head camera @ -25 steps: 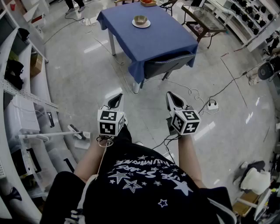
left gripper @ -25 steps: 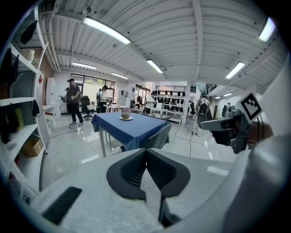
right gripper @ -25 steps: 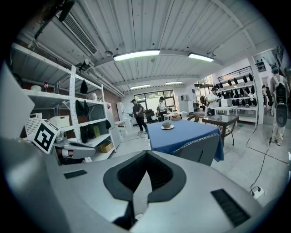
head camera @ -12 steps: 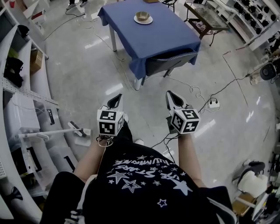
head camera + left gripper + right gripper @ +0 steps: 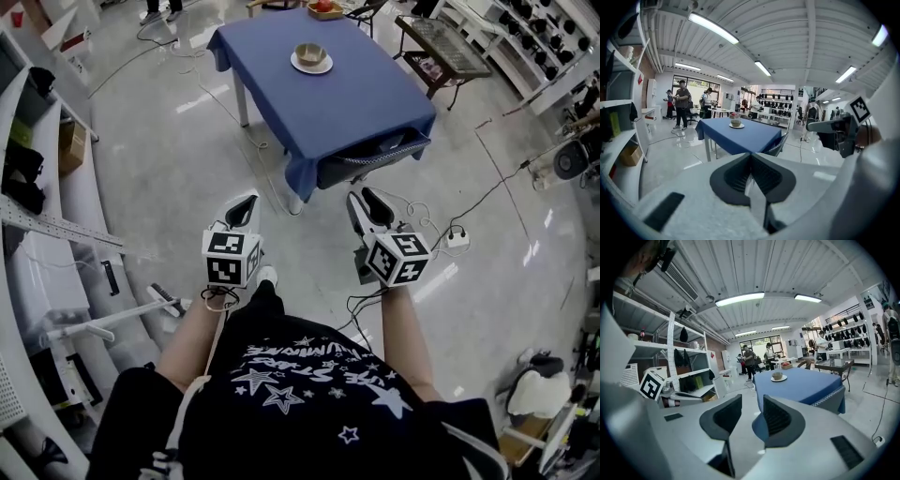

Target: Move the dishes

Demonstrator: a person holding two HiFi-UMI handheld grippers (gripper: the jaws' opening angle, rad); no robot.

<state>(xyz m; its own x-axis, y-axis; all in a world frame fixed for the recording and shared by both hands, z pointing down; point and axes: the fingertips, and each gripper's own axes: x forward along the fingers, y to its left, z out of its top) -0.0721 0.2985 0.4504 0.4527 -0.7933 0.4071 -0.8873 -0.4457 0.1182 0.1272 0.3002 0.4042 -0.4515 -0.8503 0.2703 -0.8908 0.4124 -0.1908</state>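
Observation:
A tan bowl (image 5: pixel 310 53) sits on a white plate (image 5: pixel 311 65) near the far end of the blue table (image 5: pixel 366 98). Both grippers hang over the floor, well short of the table. My left gripper (image 5: pixel 246 202) is shut and holds nothing; its own view shows the jaws meeting (image 5: pixel 751 157), with the bowl (image 5: pixel 736 123) far ahead. My right gripper (image 5: pixel 359 196) is open; its jaws have just been opening, and nothing is between them. The right gripper view frames the bowl (image 5: pixel 777 375) beyond the parted jaws (image 5: pixel 752 416).
A dark chair (image 5: pixel 370 159) is tucked under the table's near edge. White shelving (image 5: pixel 37 234) runs along the left. Cables and a power strip (image 5: pixel 457 237) lie on the floor to the right. A glass-topped table (image 5: pixel 445 42) stands behind. People (image 5: pixel 682 103) stand far off.
The table and bowl have drawn closer in the head view. Both grippers have moved forward toward it. The right jaws have parted; the left ones stay together.

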